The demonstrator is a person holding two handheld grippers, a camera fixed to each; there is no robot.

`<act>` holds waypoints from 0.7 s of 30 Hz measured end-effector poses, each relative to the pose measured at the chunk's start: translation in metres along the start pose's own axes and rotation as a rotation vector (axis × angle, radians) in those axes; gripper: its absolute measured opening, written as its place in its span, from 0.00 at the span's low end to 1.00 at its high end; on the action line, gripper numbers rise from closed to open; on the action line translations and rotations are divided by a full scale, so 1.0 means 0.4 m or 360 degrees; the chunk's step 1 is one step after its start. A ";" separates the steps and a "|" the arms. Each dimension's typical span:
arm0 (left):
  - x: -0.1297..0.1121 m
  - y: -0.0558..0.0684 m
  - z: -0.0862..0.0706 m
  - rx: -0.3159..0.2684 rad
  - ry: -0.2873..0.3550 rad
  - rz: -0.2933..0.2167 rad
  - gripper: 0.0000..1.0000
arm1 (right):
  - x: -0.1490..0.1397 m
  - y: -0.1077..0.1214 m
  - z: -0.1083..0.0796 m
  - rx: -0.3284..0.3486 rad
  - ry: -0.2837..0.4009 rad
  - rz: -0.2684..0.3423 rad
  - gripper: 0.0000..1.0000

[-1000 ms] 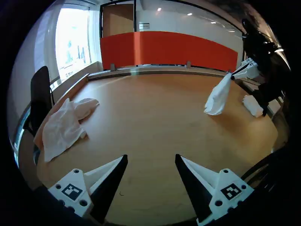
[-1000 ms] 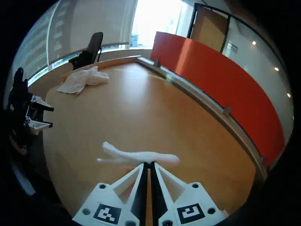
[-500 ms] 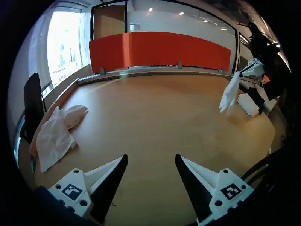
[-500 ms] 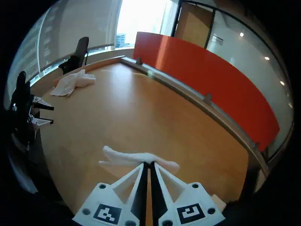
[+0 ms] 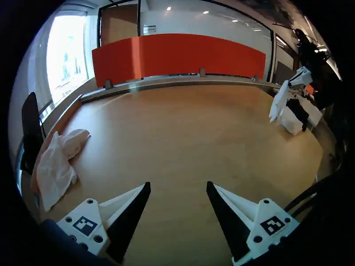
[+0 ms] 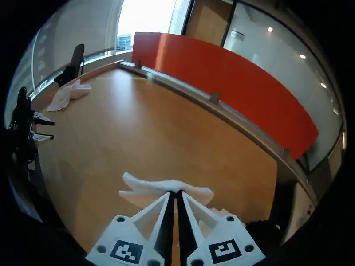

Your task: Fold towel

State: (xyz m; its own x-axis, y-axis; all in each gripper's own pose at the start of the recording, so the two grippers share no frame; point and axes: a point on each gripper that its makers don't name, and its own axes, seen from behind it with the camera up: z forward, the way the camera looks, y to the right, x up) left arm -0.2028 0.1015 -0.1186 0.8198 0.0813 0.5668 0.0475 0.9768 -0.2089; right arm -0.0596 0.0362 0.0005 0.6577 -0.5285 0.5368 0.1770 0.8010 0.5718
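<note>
Office meeting room — long wooden table (image 5: 186, 128), orange divider panel (image 5: 177, 53), glass partition wall (image 5: 208, 22), office chair (image 5: 31, 128)

The counter (image 5: 186, 133) is warm honey-orange wood with a faint grain. At 12 o'clock in the left gripper view, the partition (image 5: 177, 53) is flat red-orange. The towel (image 6: 151, 186), at 6 o'clock in the right gripper view, is plain white. So is the crumpled cloth (image 5: 55, 164) at 9 o'clock in the left gripper view, where the chair (image 5: 30, 124) is black. The left gripper (image 5: 177, 183) and right gripper (image 6: 176, 193) have white fingers (image 5: 128, 208) with black inner faces and black-and-white square markers.
</note>
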 end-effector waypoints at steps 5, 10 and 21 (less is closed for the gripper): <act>0.007 0.009 0.008 -0.0003 -0.0006 0.0005 0.93 | -0.028 0.092 -0.014 -0.0042 -0.0035 0.0024 0.05; 0.009 0.013 0.015 -0.0002 -0.0018 0.0012 0.93 | -0.027 0.174 -0.030 -0.0086 -0.0038 0.0051 0.05; 0.020 0.030 0.025 -0.0009 -0.0023 0.0039 0.93 | 0.004 0.305 -0.036 -0.0160 -0.0029 0.0103 0.05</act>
State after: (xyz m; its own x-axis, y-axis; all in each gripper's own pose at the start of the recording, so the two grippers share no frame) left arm -0.2013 0.1161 -0.1085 0.8123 0.1082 0.5732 0.0306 0.9734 -0.2272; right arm -0.0265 0.1373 0.0622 0.6569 -0.4791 0.5822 0.2077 0.8573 0.4711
